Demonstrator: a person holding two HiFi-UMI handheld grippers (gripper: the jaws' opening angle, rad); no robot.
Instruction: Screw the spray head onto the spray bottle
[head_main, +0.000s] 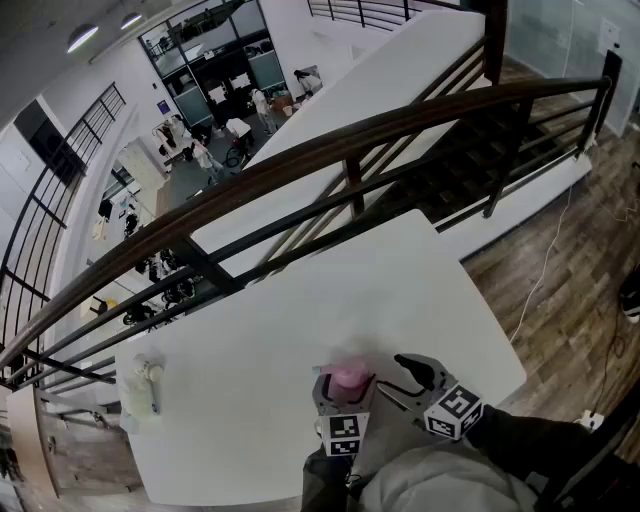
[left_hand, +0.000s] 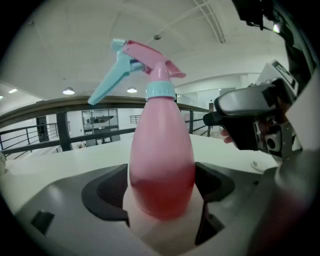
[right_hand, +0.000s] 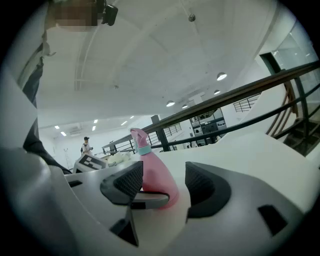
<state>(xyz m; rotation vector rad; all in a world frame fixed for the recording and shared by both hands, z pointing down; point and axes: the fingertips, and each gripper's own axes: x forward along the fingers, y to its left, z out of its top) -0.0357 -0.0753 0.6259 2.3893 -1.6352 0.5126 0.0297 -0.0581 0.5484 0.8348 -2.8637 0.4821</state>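
Left gripper view: bottle (left_hand: 161, 170) upright on desk (head_main: 300, 300), head (left_hand: 150, 60) already on — left gripper (left_hand: 161, 190) spread wide around it, right gripper (right_hand: 164, 187) spread, empty. Next, I judge: back off without tipping it.

I read bright, even light from ceiling lamps (left_hand: 68, 91); both gripper views show heavy fisheye curvature, black corners, blurred foreground.

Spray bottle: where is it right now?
Head view: the spray bottle stands upright by the near edge of the table, between the jaws of the left gripper, with the right gripper just to its right.
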